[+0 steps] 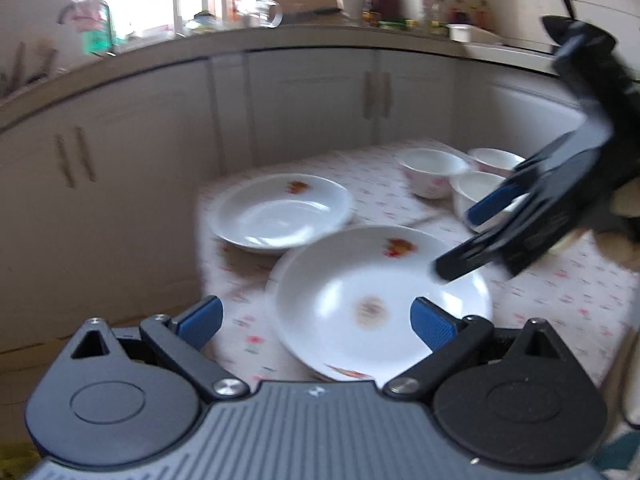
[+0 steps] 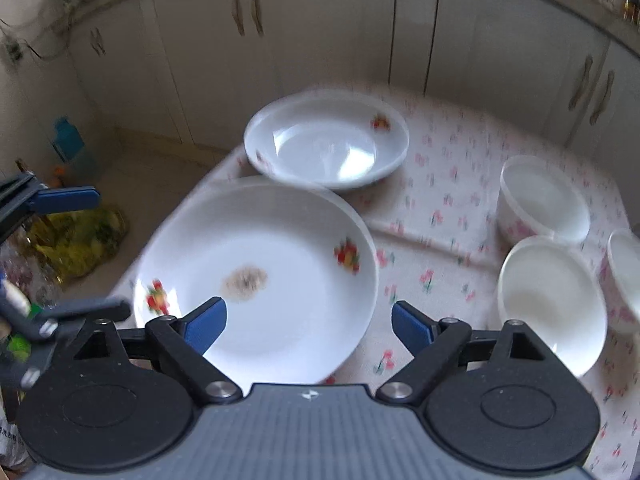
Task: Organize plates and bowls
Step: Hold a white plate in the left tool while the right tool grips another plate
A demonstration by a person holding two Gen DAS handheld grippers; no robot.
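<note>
Two white plates with fruit prints lie on the floral tablecloth [image 2: 440, 208]. The near plate [image 1: 360, 300] [image 2: 260, 272] has a brown stain in its middle. The far plate [image 1: 280, 210] [image 2: 326, 140] sits just behind it. Three white bowls [image 1: 432, 168] [image 2: 544, 204] [image 2: 552, 300] stand to the right. My left gripper [image 1: 316, 318] [image 2: 80, 254] hovers open at the near plate's left side and holds nothing. My right gripper [image 2: 308, 320] [image 1: 460, 240] is open above the near plate's right rim, one finger over the plate and one over the cloth, with no pad touching.
The table's left edge [image 2: 172, 224] drops to the floor, where a yellow bag [image 2: 80, 244] and a blue bottle [image 2: 70, 146] stand. Pale cabinets [image 1: 304, 96] run close behind the table under a counter [image 1: 280, 34] crowded with bottles and jars.
</note>
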